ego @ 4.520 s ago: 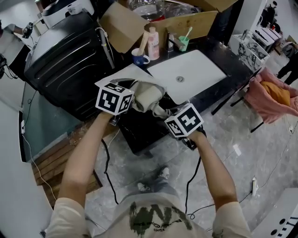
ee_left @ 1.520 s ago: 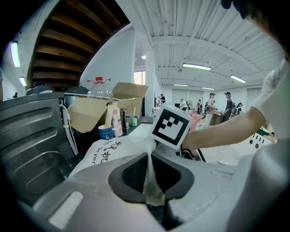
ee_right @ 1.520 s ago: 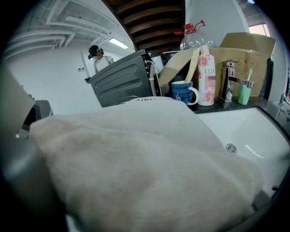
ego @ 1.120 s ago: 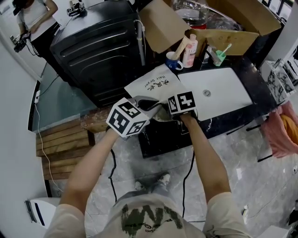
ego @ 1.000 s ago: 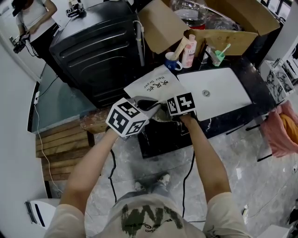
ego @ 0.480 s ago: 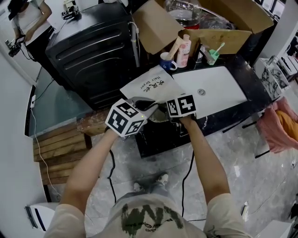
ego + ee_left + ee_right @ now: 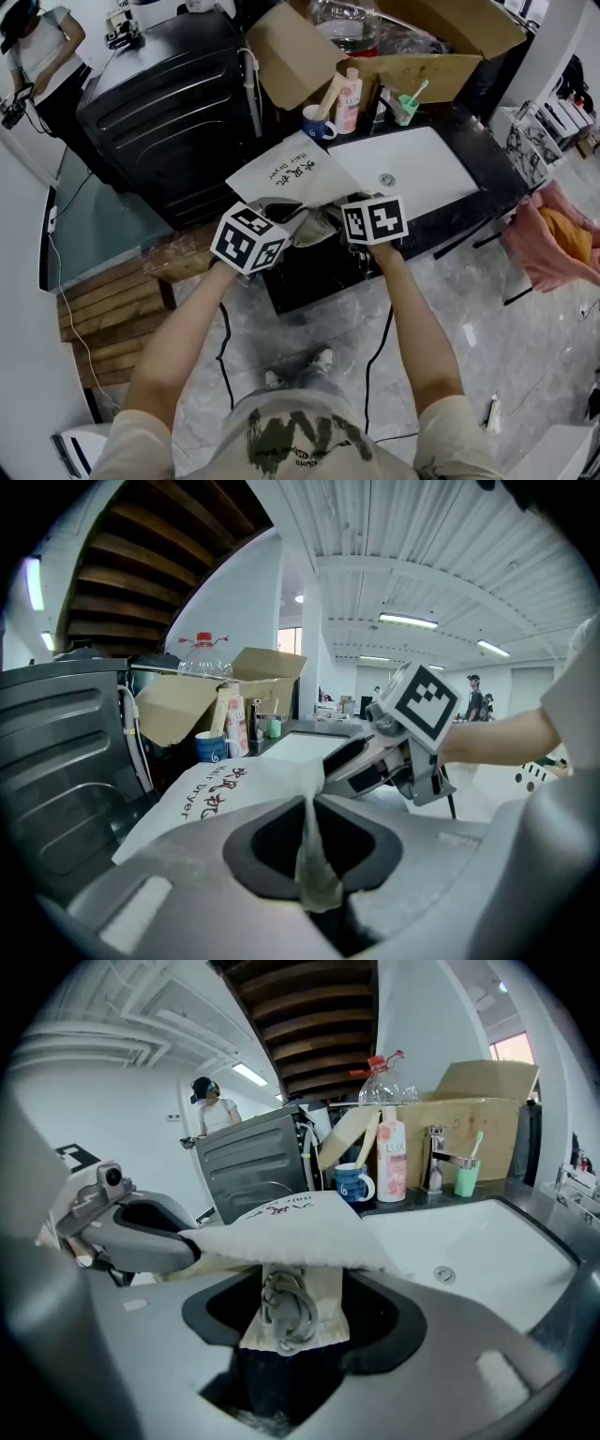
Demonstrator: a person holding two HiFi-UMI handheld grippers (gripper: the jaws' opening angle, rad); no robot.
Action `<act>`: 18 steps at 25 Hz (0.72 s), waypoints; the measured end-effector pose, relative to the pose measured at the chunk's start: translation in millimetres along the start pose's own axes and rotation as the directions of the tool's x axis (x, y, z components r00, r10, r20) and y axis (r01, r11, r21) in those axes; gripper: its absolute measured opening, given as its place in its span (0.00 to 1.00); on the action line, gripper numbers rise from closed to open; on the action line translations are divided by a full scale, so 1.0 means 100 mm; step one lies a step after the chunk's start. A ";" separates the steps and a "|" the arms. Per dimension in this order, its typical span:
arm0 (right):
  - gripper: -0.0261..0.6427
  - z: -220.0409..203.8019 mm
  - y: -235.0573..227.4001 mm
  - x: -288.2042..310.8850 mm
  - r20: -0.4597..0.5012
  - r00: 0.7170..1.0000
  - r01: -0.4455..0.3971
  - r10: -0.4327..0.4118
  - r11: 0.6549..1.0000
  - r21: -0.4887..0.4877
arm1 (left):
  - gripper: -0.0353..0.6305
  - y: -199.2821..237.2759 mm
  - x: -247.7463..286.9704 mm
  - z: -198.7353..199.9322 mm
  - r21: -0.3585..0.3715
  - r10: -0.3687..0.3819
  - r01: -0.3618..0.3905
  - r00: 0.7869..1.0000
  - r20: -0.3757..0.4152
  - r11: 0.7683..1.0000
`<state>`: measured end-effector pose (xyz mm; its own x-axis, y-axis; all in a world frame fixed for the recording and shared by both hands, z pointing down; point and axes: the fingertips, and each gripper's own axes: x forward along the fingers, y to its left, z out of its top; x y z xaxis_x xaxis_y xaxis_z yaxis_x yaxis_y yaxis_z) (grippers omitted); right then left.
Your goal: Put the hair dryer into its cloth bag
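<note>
The white cloth bag [image 7: 286, 173] printed "Hair Dryer" lies at the near edge of the black counter [image 7: 469, 202]. My left gripper [image 7: 281, 214] is shut on a fold of the bag's edge [image 7: 311, 855]. My right gripper [image 7: 336, 223] points under the bag's top layer [image 7: 291, 1227]. Its jaws are closing, wide apart, on a beige end of what looks like the hair dryer [image 7: 292, 1321], with grey cord coiled on it. This beige piece fills the gap between the pads. The rest of the dryer is hidden under the cloth. The beige shape [image 7: 317, 225] shows between the two marker cubes.
A white sink [image 7: 412, 169] lies to the right of the bag. Behind it stand a blue mug [image 7: 314, 122], a pink bottle [image 7: 349, 89], a green cup [image 7: 405, 103] and an open cardboard box [image 7: 375, 47]. A black washer [image 7: 159, 103] stands left. A person [image 7: 33, 56] is at far left.
The right gripper has drawn a little to the right of the bag. The left gripper keeps its pinch on the bag's edge. The head camera has shifted.
</note>
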<state>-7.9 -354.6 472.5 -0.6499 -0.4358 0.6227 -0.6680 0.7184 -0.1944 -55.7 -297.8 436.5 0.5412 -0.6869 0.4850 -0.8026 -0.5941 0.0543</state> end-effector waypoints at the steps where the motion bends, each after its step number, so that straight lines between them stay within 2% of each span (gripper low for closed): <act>1: 0.43 -0.01 -0.01 -0.05 0.006 1.000 0.008 -0.008 1.000 0.003 | 0.10 -0.01 0.01 -0.01 -0.001 0.000 0.000 1.000 0.000 1.000; 10: 0.36 -0.02 0.03 -0.41 0.071 0.995 0.070 -0.072 0.997 0.030 | 0.14 -0.04 0.03 -0.03 -0.032 0.004 -0.003 0.999 0.032 0.999; 18: 0.28 0.02 0.11 -0.75 0.145 0.978 0.147 -0.153 0.988 0.052 | 0.16 -0.11 -0.10 0.13 -0.060 0.006 0.000 0.994 0.113 0.998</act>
<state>32.8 -314.5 421.8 -0.5859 -0.6143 0.5286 -0.7738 0.6178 -0.1398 -49.4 -289.9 419.7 0.5609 -0.7335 0.3839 -0.8160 -0.5681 0.1067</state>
